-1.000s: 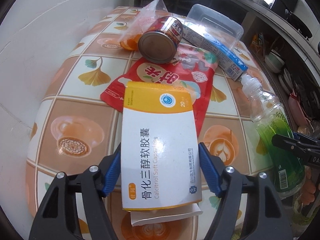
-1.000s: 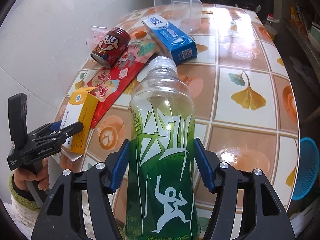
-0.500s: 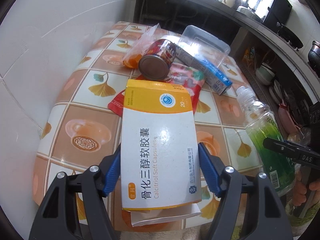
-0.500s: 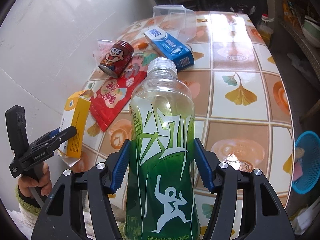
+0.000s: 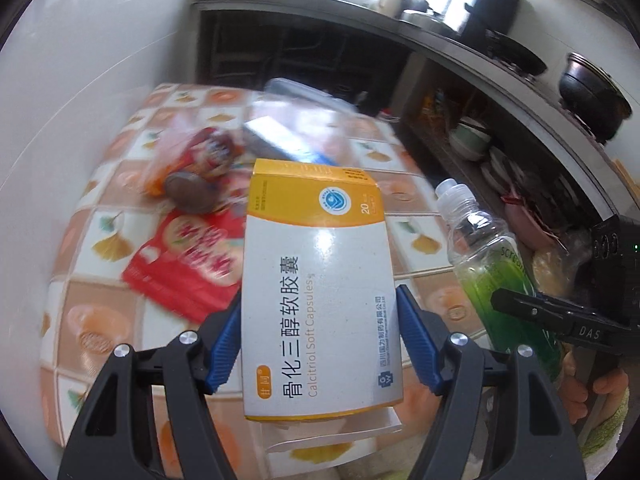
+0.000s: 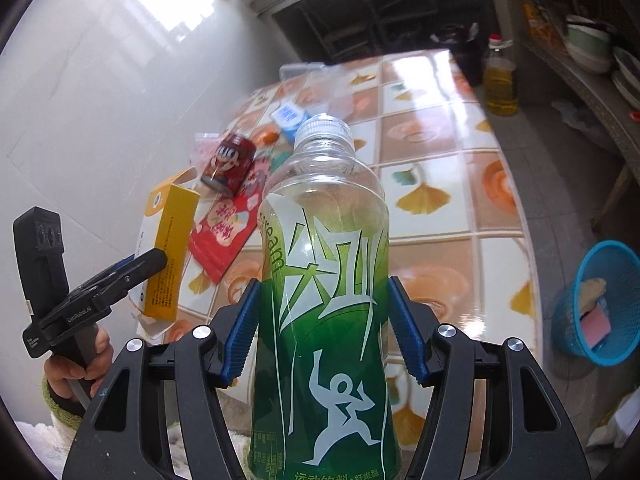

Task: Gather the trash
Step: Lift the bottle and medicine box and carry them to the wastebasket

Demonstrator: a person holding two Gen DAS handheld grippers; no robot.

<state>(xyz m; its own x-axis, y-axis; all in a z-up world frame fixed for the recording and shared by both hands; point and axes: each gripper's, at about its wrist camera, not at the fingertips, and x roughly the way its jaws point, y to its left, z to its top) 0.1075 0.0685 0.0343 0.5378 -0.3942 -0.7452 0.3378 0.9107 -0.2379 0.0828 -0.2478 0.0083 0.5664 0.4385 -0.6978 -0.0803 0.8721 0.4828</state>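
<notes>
My left gripper (image 5: 320, 344) is shut on a white and yellow medicine box (image 5: 316, 280) and holds it in the air above the near table edge. The box also shows in the right wrist view (image 6: 168, 248). My right gripper (image 6: 322, 328) is shut on a green plastic bottle (image 6: 324, 300), held upright off the table; it also shows in the left wrist view (image 5: 496, 264). On the tiled table (image 6: 432, 168) lie a red can (image 6: 230, 162), a red snack pouch (image 6: 224, 232), a blue box (image 6: 288, 116) and a clear plastic tub (image 6: 308, 76).
A blue basket (image 6: 600, 300) with scraps in it stands on the floor right of the table. A white wall runs along the table's left side. A yellow oil bottle (image 6: 498, 80) stands beyond the far corner. Shelves with bowls (image 5: 472, 140) line the right.
Both grippers have lifted and pulled back from the table with the box and the bottle. The table and its trash now look smaller and farther away.
</notes>
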